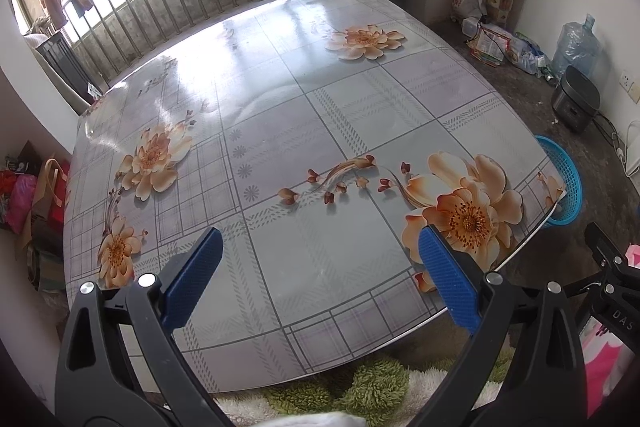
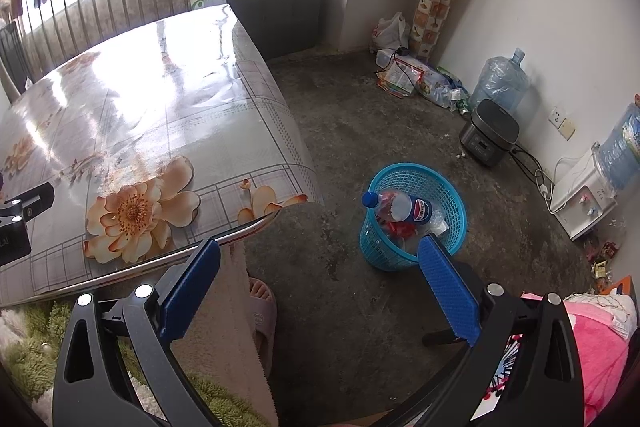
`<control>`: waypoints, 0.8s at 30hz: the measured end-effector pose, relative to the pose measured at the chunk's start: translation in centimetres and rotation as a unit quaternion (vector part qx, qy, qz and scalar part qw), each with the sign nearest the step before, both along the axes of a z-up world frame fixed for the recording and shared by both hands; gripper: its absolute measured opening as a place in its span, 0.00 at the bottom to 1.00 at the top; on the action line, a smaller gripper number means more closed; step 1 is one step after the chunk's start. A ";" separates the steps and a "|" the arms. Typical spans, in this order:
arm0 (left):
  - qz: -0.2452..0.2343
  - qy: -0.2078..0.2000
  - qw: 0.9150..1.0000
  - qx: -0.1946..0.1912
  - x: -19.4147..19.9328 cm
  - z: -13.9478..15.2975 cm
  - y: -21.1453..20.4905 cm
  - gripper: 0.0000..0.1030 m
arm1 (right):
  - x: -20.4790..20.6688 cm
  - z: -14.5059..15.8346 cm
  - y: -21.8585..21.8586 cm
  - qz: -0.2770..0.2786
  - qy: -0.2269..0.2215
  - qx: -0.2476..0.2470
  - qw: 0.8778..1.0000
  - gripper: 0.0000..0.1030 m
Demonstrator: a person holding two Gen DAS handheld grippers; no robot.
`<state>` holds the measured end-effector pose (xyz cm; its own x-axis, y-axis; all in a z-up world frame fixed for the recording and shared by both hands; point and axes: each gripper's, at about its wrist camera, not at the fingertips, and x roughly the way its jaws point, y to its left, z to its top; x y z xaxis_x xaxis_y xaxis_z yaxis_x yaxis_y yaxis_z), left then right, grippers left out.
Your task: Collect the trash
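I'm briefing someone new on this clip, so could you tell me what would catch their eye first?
Probably the glossy table with its big orange flower print, which fills the left wrist view. Next, the blue basket on the concrete floor off the table's corner, with a plastic bottle lying across its trash. Both the left gripper and right gripper hang open.

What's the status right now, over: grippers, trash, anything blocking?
Left gripper open, empty, over the table. Right gripper open, empty, above the floor. Plastic bottle and wrappers sit in the blue basket. Nothing blocking.
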<state>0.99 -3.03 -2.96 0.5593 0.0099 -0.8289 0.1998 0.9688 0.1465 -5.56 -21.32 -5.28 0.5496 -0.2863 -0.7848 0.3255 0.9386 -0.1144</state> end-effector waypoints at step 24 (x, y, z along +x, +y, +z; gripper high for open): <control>0.000 0.001 1.000 -0.001 0.1 0.0 0.1 0.91 | 0.3 0.6 0.4 0.004 -0.002 -0.002 1.000 0.94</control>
<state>1.07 -2.89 -2.97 0.5580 0.0083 -0.8298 0.2005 0.9690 0.1445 -5.28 -20.90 -4.71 0.5546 -0.2842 -0.7820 0.3183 0.9408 -0.1162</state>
